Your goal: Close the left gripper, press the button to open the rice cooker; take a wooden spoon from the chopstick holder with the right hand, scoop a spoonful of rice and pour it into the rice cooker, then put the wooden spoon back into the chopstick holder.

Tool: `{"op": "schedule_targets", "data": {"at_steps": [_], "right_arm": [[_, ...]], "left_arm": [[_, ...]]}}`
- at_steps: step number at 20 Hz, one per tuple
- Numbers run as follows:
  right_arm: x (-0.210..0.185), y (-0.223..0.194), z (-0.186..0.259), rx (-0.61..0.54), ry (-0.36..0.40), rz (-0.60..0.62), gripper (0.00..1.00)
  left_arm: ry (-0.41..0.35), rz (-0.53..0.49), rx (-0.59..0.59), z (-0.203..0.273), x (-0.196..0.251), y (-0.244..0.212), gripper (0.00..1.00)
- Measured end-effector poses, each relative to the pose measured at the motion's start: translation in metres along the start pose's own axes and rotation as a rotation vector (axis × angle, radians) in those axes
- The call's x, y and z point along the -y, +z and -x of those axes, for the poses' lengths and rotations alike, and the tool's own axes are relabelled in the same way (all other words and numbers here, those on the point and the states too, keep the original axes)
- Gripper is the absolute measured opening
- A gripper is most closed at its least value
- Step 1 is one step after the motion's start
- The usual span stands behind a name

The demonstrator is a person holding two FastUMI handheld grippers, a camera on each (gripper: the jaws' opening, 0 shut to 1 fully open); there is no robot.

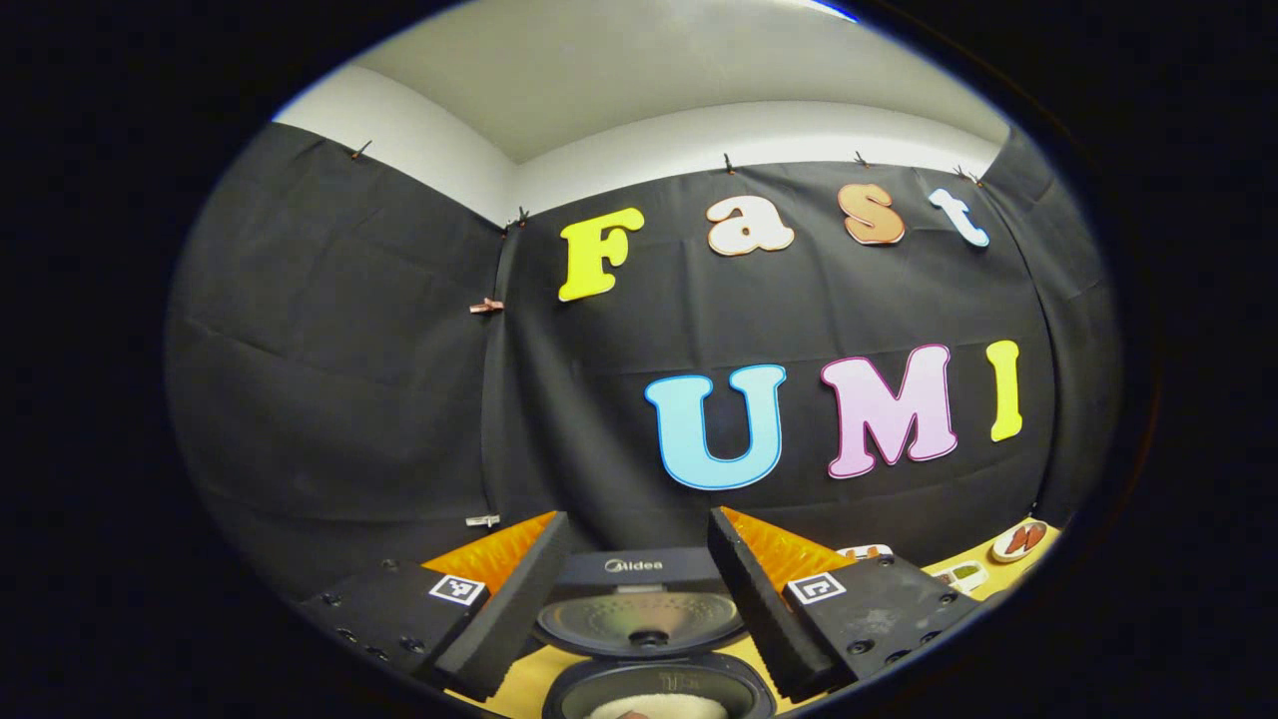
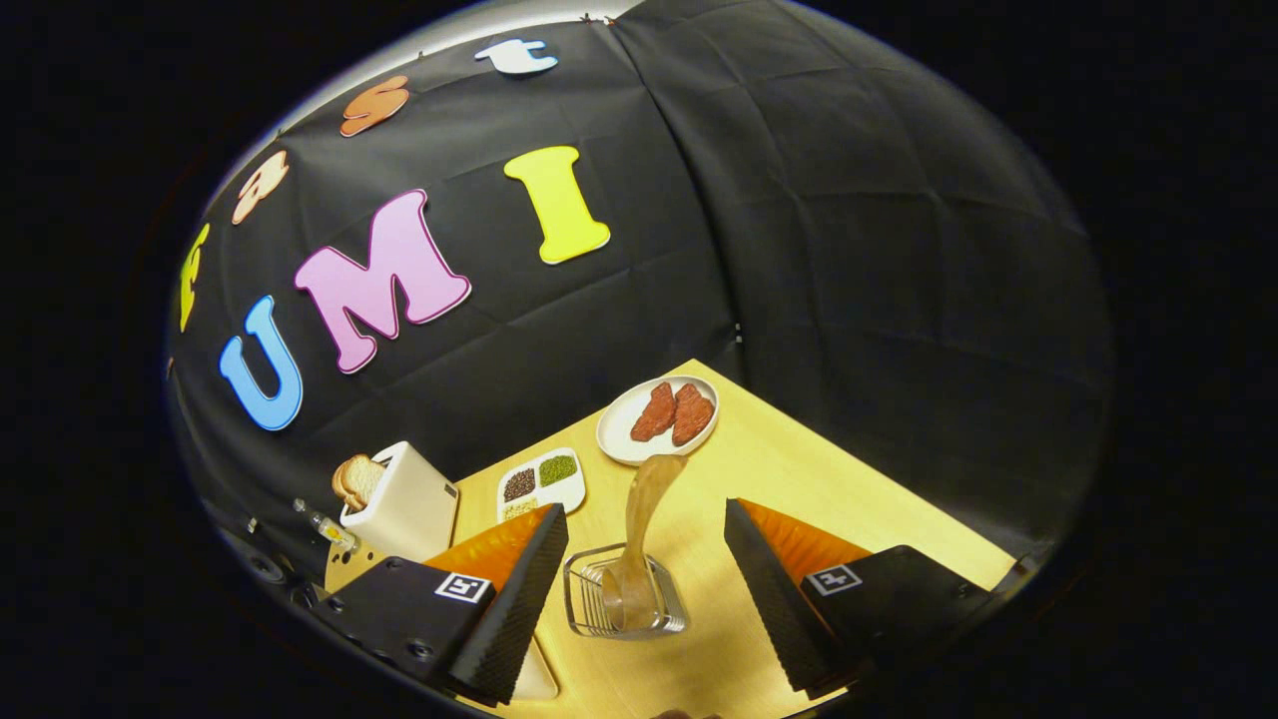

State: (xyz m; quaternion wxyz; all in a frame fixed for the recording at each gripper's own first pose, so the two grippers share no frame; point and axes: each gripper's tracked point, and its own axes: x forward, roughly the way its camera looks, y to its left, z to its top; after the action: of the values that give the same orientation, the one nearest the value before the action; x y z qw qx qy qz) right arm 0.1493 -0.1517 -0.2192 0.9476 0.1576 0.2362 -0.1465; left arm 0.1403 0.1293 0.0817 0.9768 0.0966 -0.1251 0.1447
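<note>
In the left gripper view the dark rice cooker (image 1: pixel 639 574) stands with its lid raised, the round inner lid facing me. Below it the pot (image 1: pixel 659 694) holds white rice. My left gripper (image 1: pixel 639 539) is open, its fingers spread wide on either side of the raised lid and touching nothing. In the right gripper view a wooden spoon (image 2: pixel 651 499) stands upright in the clear wire chopstick holder (image 2: pixel 624 604) on the yellow table (image 2: pixel 799 479). My right gripper (image 2: pixel 647 519) is open, with a finger on each side of the spoon and apart from it.
A white plate of red meat slices (image 2: pixel 657 419) sits behind the holder near the table's far corner. Left of it are a divided dish of beans (image 2: pixel 542 482), a cream toaster with bread (image 2: pixel 399 504) and a small bottle (image 2: pixel 324 524). The black cloth wall stands close behind.
</note>
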Motion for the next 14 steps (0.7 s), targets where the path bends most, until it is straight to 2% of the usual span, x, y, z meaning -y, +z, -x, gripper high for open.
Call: {"op": "schedule_targets", "data": {"at_steps": [4, 5, 8, 10, 12, 14], "right_arm": [[0.004, 0.012, 0.051, 0.055, 0.000, 0.076, 0.98], [0.004, 0.014, 0.062, 0.063, -0.001, 0.086, 0.98], [0.005, 0.010, 0.091, 0.067, -0.012, 0.090, 0.98], [0.009, 0.003, 0.102, 0.065, -0.029, 0.095, 0.98], [0.009, -0.005, 0.108, 0.051, -0.039, 0.091, 0.98], [0.007, -0.012, 0.111, 0.035, -0.041, 0.076, 0.98]], "left_arm": [[-0.018, 0.061, -0.015, -0.034, -0.008, -0.022, 0.92], [-0.019, 0.072, -0.018, -0.040, -0.010, -0.026, 0.94], [-0.045, 0.039, -0.043, -0.062, -0.007, -0.038, 0.94], [-0.067, 0.014, -0.083, -0.070, -0.002, -0.049, 0.92], [-0.071, 0.026, -0.095, -0.070, 0.000, -0.052, 0.96], [-0.072, 0.033, -0.123, -0.066, 0.000, -0.054, 0.95]]}}
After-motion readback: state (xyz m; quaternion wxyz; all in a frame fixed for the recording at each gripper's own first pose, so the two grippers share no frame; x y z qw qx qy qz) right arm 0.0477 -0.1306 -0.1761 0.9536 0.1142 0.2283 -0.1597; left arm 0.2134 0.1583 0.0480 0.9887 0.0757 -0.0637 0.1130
